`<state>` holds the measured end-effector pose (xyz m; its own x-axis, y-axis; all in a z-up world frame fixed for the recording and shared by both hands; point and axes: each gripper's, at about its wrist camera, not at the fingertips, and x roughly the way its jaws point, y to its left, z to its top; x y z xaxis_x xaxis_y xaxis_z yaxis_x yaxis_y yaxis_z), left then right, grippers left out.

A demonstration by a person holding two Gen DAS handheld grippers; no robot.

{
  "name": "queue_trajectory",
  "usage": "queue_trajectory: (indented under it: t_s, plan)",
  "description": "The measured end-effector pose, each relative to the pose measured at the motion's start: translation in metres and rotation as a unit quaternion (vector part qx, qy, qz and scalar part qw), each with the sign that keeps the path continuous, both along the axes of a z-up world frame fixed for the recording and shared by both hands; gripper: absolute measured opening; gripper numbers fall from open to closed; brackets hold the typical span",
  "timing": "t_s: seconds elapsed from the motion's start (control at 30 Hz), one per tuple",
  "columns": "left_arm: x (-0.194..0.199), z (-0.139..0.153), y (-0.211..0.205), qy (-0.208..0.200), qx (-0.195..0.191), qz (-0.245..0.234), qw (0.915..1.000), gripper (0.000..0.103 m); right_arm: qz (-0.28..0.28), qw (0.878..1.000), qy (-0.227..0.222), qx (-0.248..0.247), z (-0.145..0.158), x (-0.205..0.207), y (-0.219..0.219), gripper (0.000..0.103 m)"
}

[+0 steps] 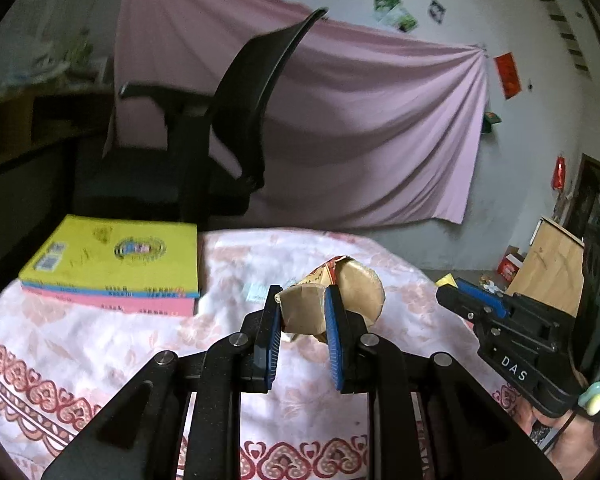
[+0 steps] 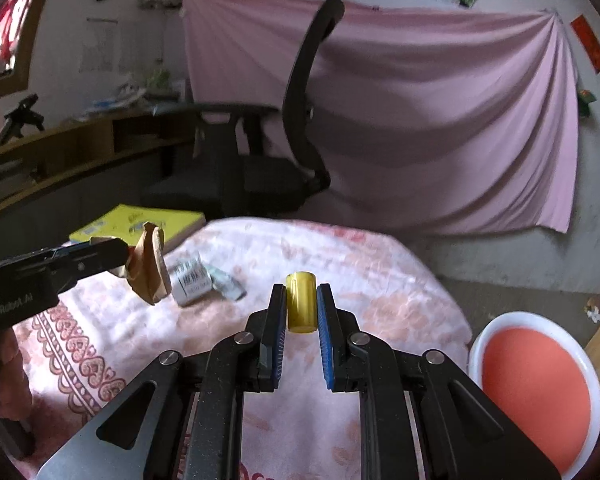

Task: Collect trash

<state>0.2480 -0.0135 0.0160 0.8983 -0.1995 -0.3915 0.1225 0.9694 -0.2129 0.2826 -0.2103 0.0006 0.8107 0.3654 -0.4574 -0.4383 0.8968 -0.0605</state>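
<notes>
My left gripper (image 1: 302, 300) is shut on a crumpled brown paper wrapper (image 1: 336, 296) and holds it above the pink floral tablecloth (image 1: 100, 344). In the right wrist view the wrapper (image 2: 150, 268) hangs from the left gripper (image 2: 120, 256) at the left. My right gripper (image 2: 302, 300) is shut on a small yellow cylinder (image 2: 301, 305), held over the cloth. A crumpled white and green packet (image 2: 204, 278) lies on the cloth between the two grippers. The right gripper also shows at the right edge of the left wrist view (image 1: 460, 292).
A stack of yellow, blue and pink books (image 1: 112, 268) lies at the table's far left. A black office chair (image 1: 204, 140) stands behind the table. A white bin with a red inside (image 2: 536, 388) sits right of the table. A pink sheet (image 2: 420, 112) hangs on the wall.
</notes>
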Motion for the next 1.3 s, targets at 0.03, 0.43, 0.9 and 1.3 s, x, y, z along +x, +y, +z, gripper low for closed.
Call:
queue_trajectory:
  t_s: [0.03, 0.43, 0.9, 1.3]
  plan:
    - [-0.002, 0.001, -0.001, -0.007, 0.005, 0.000, 1.0000, 0.017, -0.001, 1.000, -0.008, 0.005, 0.002, -0.002, -0.001, 0.013]
    - [-0.034, 0.014, -0.026, -0.110, 0.069, 0.007, 0.9915, 0.017, 0.015, 0.989, -0.116, 0.091, 0.024, -0.039, -0.026, 0.013]
    - [-0.041, 0.035, -0.078, -0.162, 0.092, -0.039, 0.9817, 0.017, -0.016, 0.976, -0.192, 0.104, 0.038, -0.067, -0.063, 0.013]
    - [-0.031, 0.048, -0.142, -0.168, 0.092, -0.097, 0.9767, 0.017, -0.073, 0.968, -0.204, 0.130, 0.045, -0.068, -0.118, 0.013]
